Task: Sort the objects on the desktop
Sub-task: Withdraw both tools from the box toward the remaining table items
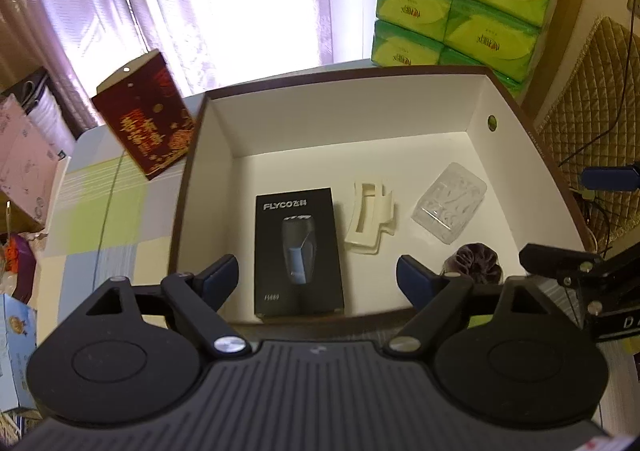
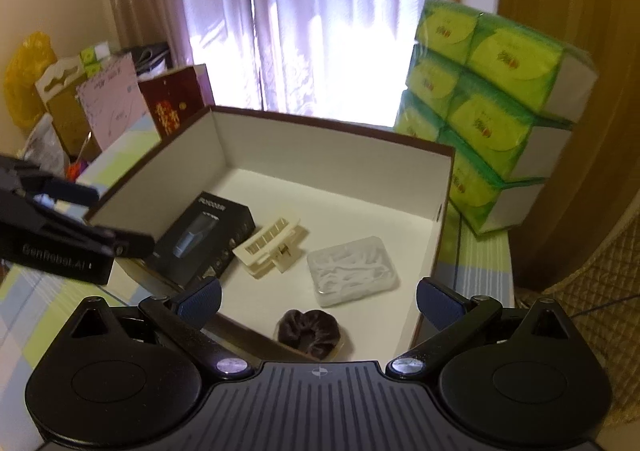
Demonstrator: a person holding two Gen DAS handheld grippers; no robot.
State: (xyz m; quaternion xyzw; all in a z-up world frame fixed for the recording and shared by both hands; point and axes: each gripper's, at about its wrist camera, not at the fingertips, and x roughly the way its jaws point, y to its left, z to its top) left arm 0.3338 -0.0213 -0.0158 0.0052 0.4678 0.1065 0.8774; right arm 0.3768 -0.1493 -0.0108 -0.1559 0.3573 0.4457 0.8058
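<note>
A brown box with white inside [image 1: 476, 107] [image 2: 224, 143] stands on the table. In it lie a black FLYCO shaver box [image 1: 298, 251] [image 2: 204, 239], a cream hair claw clip [image 1: 370, 217] [image 2: 272, 249], a clear plastic case of floss picks [image 1: 450, 201] [image 2: 352, 269] and a dark purple scrunchie [image 1: 474, 263] [image 2: 310, 335]. My left gripper [image 1: 318, 283] is open and empty, above the box's near edge over the shaver box. My right gripper [image 2: 318, 301] is open and empty, above the scrunchie. The left gripper also shows in the right wrist view [image 2: 128, 241].
Stacked green tissue packs [image 1: 460, 7] [image 2: 492, 107] stand behind the box at the right. A dark red gift bag [image 1: 146, 123] [image 2: 176, 103] stands at the left. The checked tablecloth [image 1: 100, 219] covers the table. Bags and boxes crowd the left side. A quilted chair [image 1: 592, 99] is at the right.
</note>
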